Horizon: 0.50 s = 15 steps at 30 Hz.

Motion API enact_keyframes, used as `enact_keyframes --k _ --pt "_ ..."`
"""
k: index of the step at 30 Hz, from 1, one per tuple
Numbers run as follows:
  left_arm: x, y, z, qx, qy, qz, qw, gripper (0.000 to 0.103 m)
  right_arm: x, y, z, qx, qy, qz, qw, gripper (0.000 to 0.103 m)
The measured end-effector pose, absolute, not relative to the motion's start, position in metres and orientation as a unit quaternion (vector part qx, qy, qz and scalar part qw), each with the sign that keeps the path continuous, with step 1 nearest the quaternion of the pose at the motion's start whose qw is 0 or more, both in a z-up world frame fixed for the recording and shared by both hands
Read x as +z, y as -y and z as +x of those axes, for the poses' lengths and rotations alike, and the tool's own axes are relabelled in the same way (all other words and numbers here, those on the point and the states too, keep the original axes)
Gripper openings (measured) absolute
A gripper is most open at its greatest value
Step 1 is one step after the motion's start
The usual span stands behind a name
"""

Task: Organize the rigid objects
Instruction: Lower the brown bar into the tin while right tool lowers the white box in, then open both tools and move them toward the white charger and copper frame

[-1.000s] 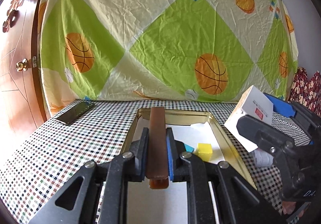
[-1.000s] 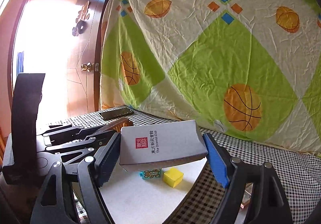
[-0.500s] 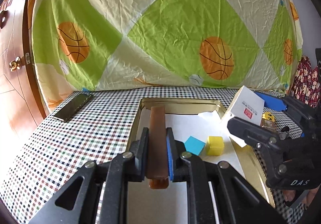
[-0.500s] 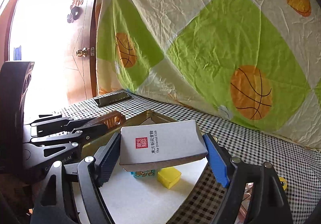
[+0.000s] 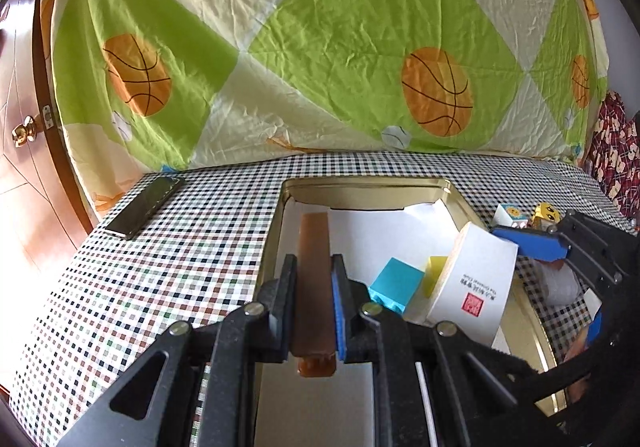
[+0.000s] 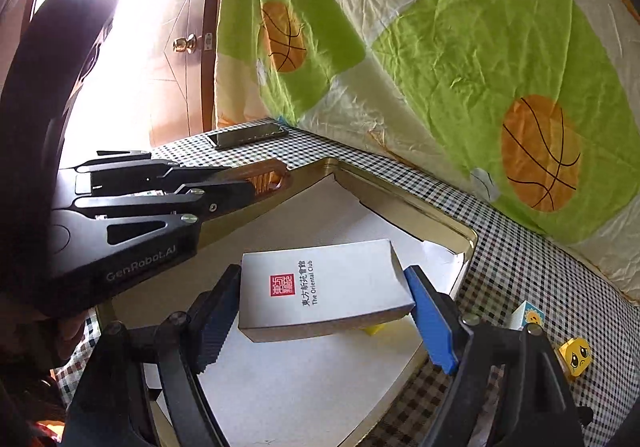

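Note:
My left gripper (image 5: 313, 267) is shut on a long brown comb (image 5: 314, 279), held over the left side of the gold tray (image 5: 360, 187); both show in the right wrist view, the gripper (image 6: 256, 183) and the comb (image 6: 266, 177). My right gripper (image 6: 324, 291) is shut on a white box with a red seal (image 6: 320, 287), low over the tray's paper lining (image 6: 300, 379). The box also shows in the left wrist view (image 5: 472, 283). A blue block (image 5: 396, 285) and a yellow block (image 5: 436, 271) lie in the tray.
A dark phone (image 5: 144, 207) lies on the checkered cloth at the far left. Small face-printed cubes (image 6: 576, 355) sit on the cloth right of the tray (image 6: 400, 183). A basketball-print sheet hangs behind. A wooden door stands at left.
Both grippers have come down and forward over the tray. The white box has moved from the tray's right edge to low over the lining, near the blocks.

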State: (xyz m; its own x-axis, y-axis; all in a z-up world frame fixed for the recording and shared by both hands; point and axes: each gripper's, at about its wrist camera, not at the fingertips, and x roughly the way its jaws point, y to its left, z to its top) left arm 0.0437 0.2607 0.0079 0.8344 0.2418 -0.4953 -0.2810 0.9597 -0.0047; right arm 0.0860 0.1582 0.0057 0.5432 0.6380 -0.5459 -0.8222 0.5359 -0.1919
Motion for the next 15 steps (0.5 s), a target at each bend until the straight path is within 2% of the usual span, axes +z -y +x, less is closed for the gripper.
enact_keyframes --k 2,3,4,6,8,10,13,15 --pt "0.007 -0.262 0.044 0.148 -0.255 -0.038 0.955 0.019 0.0 -0.159 0.09 0.434 -0.23 -0.218 0.844 0.083" --pt "0.007 -0.263 0.043 0.153 -0.255 -0.041 0.954 0.03 -0.002 -0.159 0.092 0.436 -0.236 -0.214 0.842 0.083" --pt "0.008 -0.264 0.041 0.151 -0.25 -0.046 0.955 0.037 -0.002 -0.156 0.093 0.432 -0.237 -0.21 0.844 0.083" --pt "0.01 -0.261 0.034 0.153 -0.234 -0.048 0.959 0.065 0.001 -0.147 0.094 0.428 -0.233 -0.194 0.851 0.084" --pt "0.013 -0.256 0.027 0.154 -0.219 -0.043 0.963 0.073 0.007 -0.131 0.093 0.43 -0.227 -0.179 0.855 0.085" --pt "0.015 -0.25 0.021 0.146 -0.209 -0.04 0.966 0.073 0.012 -0.112 0.09 0.418 -0.214 -0.176 0.865 0.085" --pt "0.015 -0.239 0.013 0.134 -0.198 -0.049 0.97 0.08 0.017 -0.07 0.088 0.39 -0.203 -0.167 0.883 0.085" --pt "0.014 -0.228 0.009 0.126 -0.19 -0.054 0.972 0.093 0.018 -0.041 0.091 0.369 -0.206 -0.153 0.893 0.085"
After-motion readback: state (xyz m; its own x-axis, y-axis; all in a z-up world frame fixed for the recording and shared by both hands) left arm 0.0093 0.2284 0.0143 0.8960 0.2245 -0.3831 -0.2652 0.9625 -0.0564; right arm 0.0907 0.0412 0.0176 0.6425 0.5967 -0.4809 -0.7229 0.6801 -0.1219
